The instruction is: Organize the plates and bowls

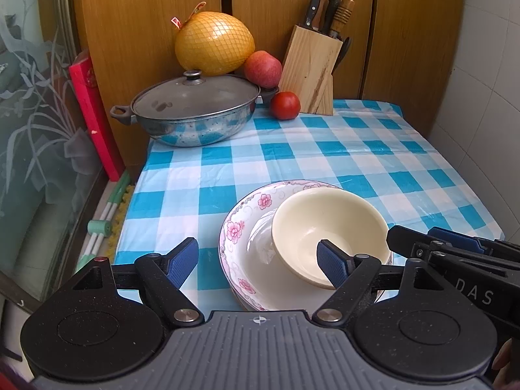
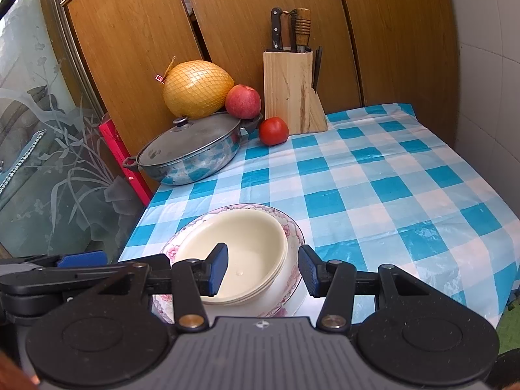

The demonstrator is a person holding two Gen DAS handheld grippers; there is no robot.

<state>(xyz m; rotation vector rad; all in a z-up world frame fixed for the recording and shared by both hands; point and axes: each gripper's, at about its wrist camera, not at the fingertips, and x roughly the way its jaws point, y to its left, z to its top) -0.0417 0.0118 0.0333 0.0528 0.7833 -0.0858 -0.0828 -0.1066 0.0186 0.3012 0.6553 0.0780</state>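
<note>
A cream bowl (image 1: 328, 227) sits tilted inside a white plate with pink flowers (image 1: 240, 227) at the near edge of the checked table. My left gripper (image 1: 260, 261) is open above the plate; its right finger is over the bowl's inside, its left finger left of the plate. In the right wrist view the cream bowl (image 2: 247, 253) rests in the flowered dish (image 2: 292, 227). My right gripper (image 2: 263, 268) is open and straddles the bowl's right rim, one finger inside, one outside. The right gripper also shows at the right edge of the left wrist view (image 1: 455, 247).
A lidded steel pot (image 1: 191, 110), a netted pomelo (image 1: 214, 44), an apple (image 1: 263, 68), a tomato (image 1: 285, 105) and a wooden knife block (image 1: 308, 71) stand at the back. A red board (image 1: 94, 113) leans at the left by a glass panel. The blue checked cloth (image 1: 357, 162) covers the table.
</note>
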